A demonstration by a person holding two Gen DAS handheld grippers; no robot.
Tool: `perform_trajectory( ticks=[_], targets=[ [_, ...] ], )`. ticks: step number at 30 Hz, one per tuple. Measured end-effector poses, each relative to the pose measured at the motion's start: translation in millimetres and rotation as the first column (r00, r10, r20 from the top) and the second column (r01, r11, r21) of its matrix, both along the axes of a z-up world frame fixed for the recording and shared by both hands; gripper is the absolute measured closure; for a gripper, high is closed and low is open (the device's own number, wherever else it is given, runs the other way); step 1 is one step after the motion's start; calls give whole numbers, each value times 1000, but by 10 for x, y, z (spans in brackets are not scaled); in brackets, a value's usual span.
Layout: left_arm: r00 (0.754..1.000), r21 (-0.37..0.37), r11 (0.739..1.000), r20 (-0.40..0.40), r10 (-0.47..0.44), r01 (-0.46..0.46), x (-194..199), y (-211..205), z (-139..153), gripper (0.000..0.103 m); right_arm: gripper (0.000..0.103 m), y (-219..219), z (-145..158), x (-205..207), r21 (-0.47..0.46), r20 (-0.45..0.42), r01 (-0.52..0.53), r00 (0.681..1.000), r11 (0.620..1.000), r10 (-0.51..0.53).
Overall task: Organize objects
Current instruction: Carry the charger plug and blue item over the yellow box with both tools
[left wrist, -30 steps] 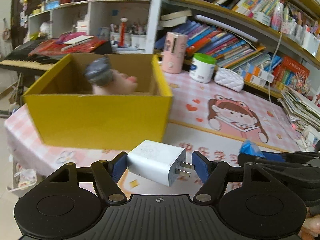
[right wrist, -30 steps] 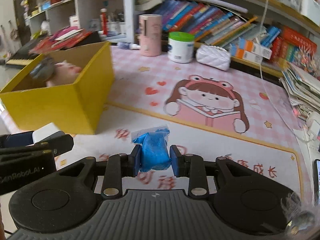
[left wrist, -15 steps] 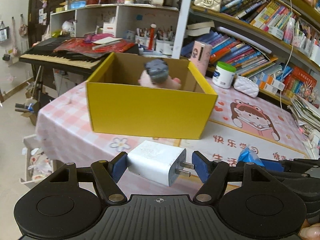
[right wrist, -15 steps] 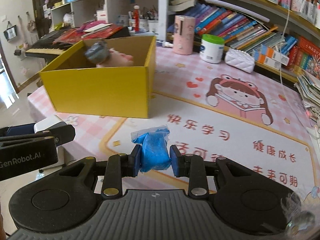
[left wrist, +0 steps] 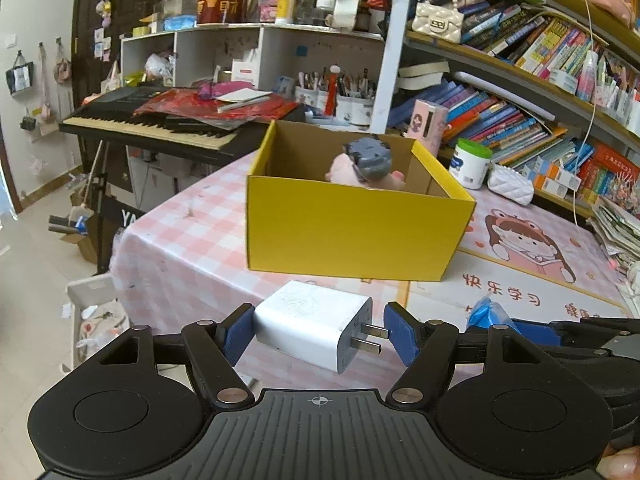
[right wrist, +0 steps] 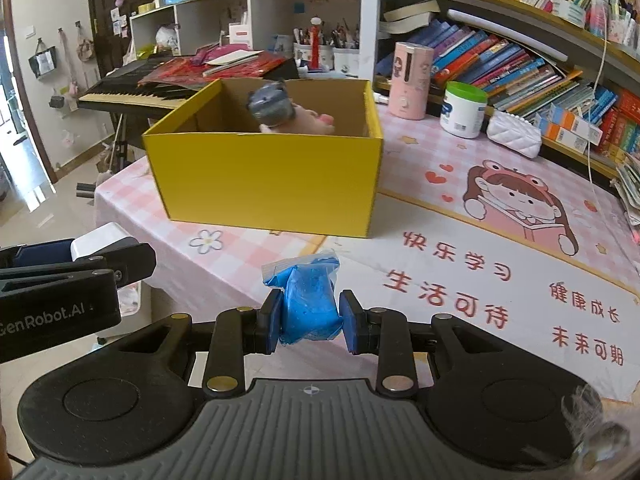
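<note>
clamping a white charger plug [left wrist: 310,330], the left hand-held gripper [left wrist: 320,334] faces the yellow box [left wrist: 352,232] ahead; the right hand-held gripper [right wrist: 312,322] pinches a blue bag [right wrist: 310,304].

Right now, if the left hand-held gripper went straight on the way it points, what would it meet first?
Probably the yellow box. The left hand-held gripper, holding the white charger, points at the box's near wall, with only bare tablecloth between them. Depth is unclear, so it might reach the cloth first.
</note>
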State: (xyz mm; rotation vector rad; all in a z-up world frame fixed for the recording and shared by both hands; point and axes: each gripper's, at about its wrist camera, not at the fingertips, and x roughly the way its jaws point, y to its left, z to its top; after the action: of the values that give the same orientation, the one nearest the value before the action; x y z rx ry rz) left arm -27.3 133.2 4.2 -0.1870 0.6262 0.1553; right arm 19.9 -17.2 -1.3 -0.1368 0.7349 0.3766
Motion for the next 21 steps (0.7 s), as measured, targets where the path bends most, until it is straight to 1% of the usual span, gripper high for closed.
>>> perform_trajectory(
  ticks=[8,14,17,21],
  targets=[
    [1000,-13,1000,14,10,-9,-81,111,17,32,75,147,23,-68,-22,0,-27,1000,999,27],
    [999,-17,1000,28,16,-15,-28,119,28,32,75,187,22,-6,-33,4,-40,999,999,40],
    [998,3,1000,52,18,-18,49,113,84,32,75,197,56,80,-19,27,-35,999,999,35],
    [995,33,999,99,20,-23,205,117,204,32,75,206,159,248,7,85,-28,996,1000,27]
  ],
)
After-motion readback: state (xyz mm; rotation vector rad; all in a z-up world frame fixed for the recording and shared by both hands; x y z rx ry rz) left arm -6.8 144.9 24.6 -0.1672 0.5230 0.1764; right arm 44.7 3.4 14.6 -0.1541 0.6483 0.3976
